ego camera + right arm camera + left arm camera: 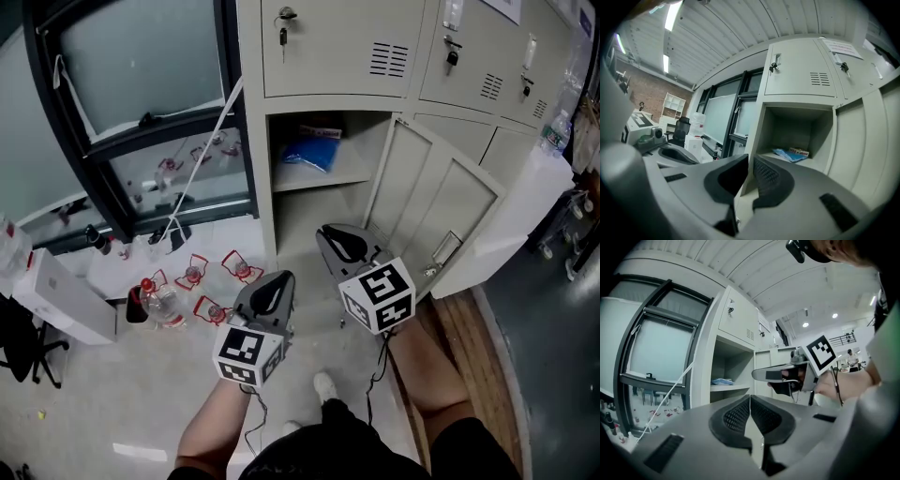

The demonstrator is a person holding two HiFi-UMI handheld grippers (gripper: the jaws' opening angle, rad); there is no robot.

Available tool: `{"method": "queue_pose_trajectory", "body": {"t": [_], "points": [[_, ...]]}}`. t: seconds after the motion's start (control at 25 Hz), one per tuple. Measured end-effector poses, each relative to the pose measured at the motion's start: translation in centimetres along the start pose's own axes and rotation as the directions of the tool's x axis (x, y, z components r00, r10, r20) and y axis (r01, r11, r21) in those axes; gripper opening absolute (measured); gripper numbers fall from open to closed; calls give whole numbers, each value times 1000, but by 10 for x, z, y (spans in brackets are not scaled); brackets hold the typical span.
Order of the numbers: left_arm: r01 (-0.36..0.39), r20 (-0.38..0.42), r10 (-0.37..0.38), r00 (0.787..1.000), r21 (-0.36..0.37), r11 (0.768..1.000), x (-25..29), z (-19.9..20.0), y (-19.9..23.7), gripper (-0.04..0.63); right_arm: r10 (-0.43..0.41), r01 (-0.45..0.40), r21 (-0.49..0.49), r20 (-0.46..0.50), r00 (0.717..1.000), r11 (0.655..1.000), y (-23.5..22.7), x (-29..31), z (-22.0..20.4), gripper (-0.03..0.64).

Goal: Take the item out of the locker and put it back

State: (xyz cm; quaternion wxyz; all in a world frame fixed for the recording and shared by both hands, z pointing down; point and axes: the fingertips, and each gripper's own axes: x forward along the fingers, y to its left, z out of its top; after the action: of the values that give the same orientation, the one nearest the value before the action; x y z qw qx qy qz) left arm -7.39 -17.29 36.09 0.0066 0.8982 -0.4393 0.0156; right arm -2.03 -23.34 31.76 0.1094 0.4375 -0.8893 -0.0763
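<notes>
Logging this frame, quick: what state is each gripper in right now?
Left gripper: shut, holding nothing.
Right gripper: slightly open, nothing between its jaws.

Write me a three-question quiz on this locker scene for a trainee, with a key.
1. True or false: the locker door stands open.
2. Fill the gap: the left tool has its jaws ____, with nothing between them.
3. Where is the blue bag?
A. Lying on the shelf inside the open locker
B. Between the left tool's jaws
C. Hanging from the locker door

Key: 1 true; 2 together; 3 A.
</notes>
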Motion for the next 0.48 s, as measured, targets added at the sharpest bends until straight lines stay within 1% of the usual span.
{"method": "queue_pose_trajectory", "body": {"t": [0.16, 0.28, 0.48], "points": [[-9, 1, 9, 1000, -5, 1000, 21, 2, 8, 8, 5, -5, -12, -7, 1000, 1000, -22, 23, 0, 42], [-10, -5, 10, 1000, 3, 1000, 38, 2, 14, 8, 6, -6, -22, -18, 1000, 1000, -41, 43, 0, 64], [-19, -16, 19, 1000, 2, 1000, 61, -1, 27, 8, -16, 12, -72, -43, 999, 997, -71, 79, -1, 94]]}}
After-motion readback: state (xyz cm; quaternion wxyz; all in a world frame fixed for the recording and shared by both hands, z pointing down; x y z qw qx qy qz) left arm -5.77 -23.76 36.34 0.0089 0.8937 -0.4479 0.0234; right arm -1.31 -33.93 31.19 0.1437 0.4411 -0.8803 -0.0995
